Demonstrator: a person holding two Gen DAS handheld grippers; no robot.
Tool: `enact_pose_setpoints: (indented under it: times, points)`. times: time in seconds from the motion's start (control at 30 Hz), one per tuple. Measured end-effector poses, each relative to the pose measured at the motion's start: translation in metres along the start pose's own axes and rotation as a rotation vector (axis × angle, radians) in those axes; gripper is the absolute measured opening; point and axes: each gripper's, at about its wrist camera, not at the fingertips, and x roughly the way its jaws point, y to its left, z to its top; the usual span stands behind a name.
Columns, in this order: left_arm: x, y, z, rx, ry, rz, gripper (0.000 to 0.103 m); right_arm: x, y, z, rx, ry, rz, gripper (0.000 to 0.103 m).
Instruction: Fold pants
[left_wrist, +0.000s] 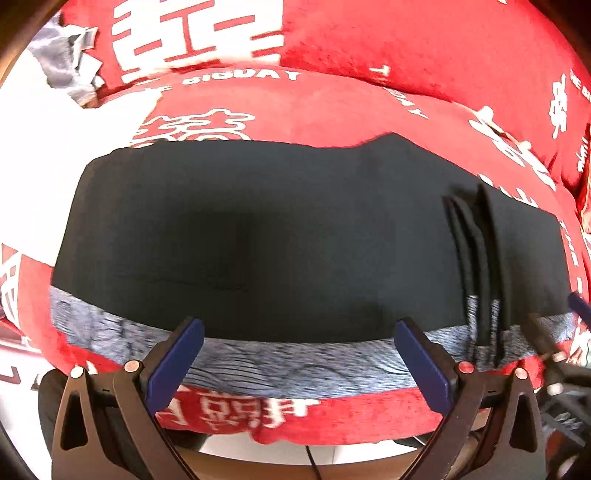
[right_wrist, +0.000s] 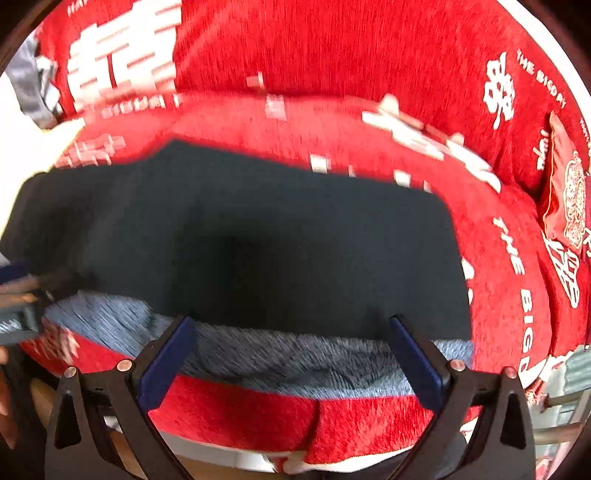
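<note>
Dark pants lie flat in a wide folded slab on a red seat. A grey-blue mottled band runs along their near edge. Black ridged folds cross the pants at the right. My left gripper hovers over that near edge, its jaws wide apart and holding nothing. In the right wrist view the same pants and band show, blurred. My right gripper is open above the band, nothing between its blue pads. Each gripper's tip peeks into the other's view.
The red plush cover with white lettering rises into a backrest behind the pants. A grey cloth lies at the far left. A red patterned cushion sits at the right. The seat's front edge drops to a pale floor.
</note>
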Motion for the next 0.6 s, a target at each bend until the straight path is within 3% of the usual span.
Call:
enact_pose_setpoints:
  times: [0.1, 0.27, 0.33, 0.47, 0.53, 0.6]
  points:
    - [0.004, 0.018, 0.002, -0.028, 0.0, 0.017, 0.103, -0.004, 0.021, 0.012, -0.059, -0.028, 0.038, 0.103]
    - [0.008, 0.049, 0.002, -0.083, 0.002, 0.055, 0.103, 0.006, 0.081, 0.022, -0.295, -0.06, 0.089, 0.103]
    - [0.011, 0.065, 0.001, -0.111, 0.011, 0.072, 0.103, 0.022, 0.103, 0.024, -0.377, -0.019, 0.152, 0.103]
    - [0.011, 0.093, -0.001, -0.163, 0.02, 0.077, 0.103, 0.048, 0.13, 0.02, -0.541, 0.032, 0.176, 0.103]
    - [0.015, 0.104, -0.002, -0.179, 0.032, 0.086, 0.103, 0.056, 0.134, 0.025, -0.513, 0.085, 0.274, 0.103]
    - [0.02, 0.111, -0.003, -0.179, 0.042, 0.068, 0.103, 0.062, 0.137, 0.035, -0.495, 0.11, 0.317, 0.103]
